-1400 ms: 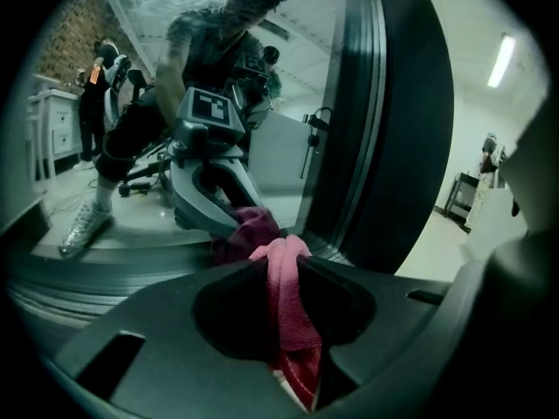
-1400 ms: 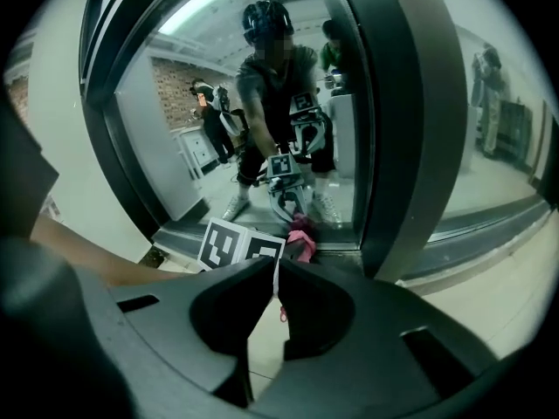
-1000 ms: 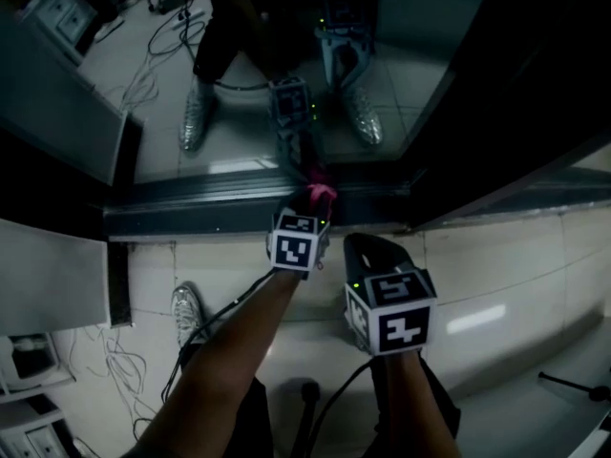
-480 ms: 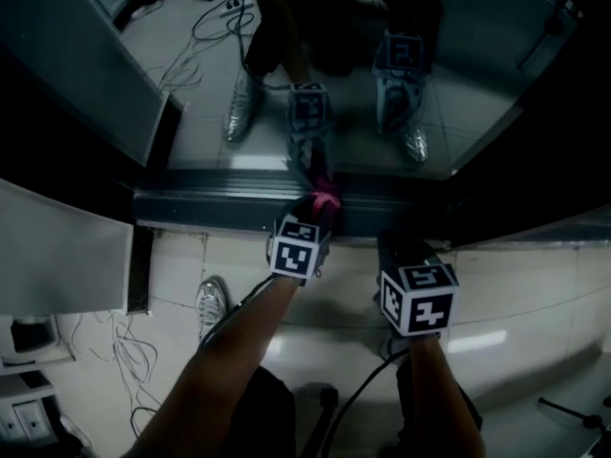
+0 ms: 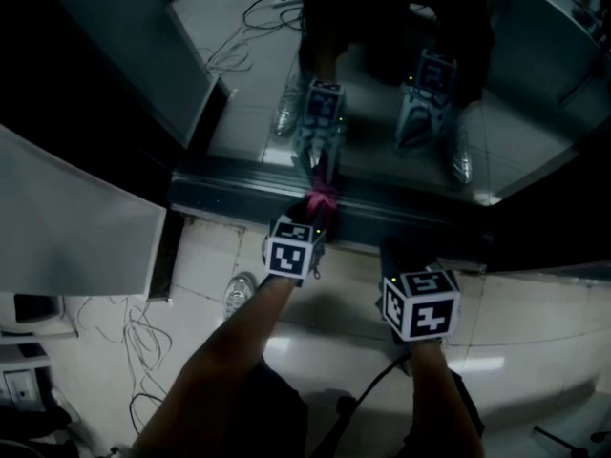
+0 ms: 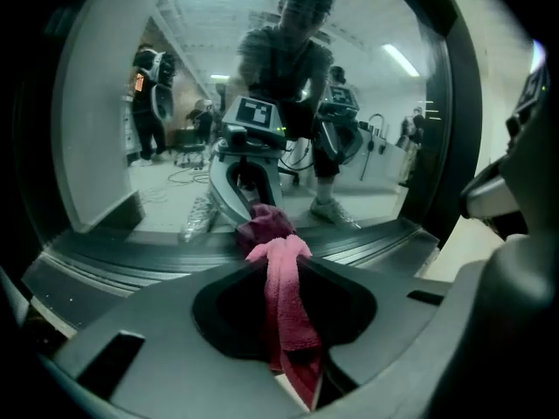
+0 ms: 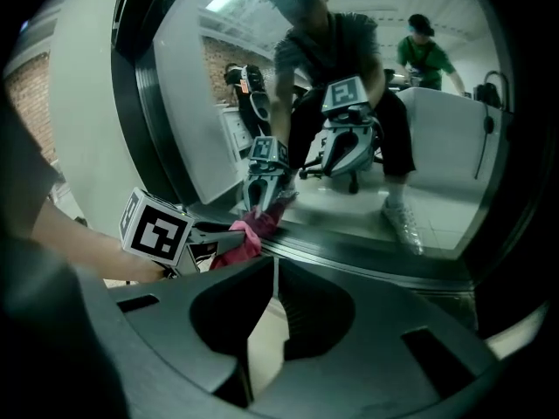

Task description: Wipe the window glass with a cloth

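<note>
Cloth (image 6: 281,295) is plain pink, no pattern. Left gripper (image 6: 278,260) and right gripper (image 7: 275,273) are both grey, each cube covered in black-and-white square markers. Window frame (image 5: 239,194) is dark grey, floor tiles (image 5: 344,294) cream.

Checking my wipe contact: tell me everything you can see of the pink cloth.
The pink cloth looks like fuzzy terry, a narrow folded strip. The left gripper is shut on it, its tail trailing back between the jaws. Its bunched end pokes past the tips and meets its own reflection on the window glass, low down, just above the dark frame.
</note>
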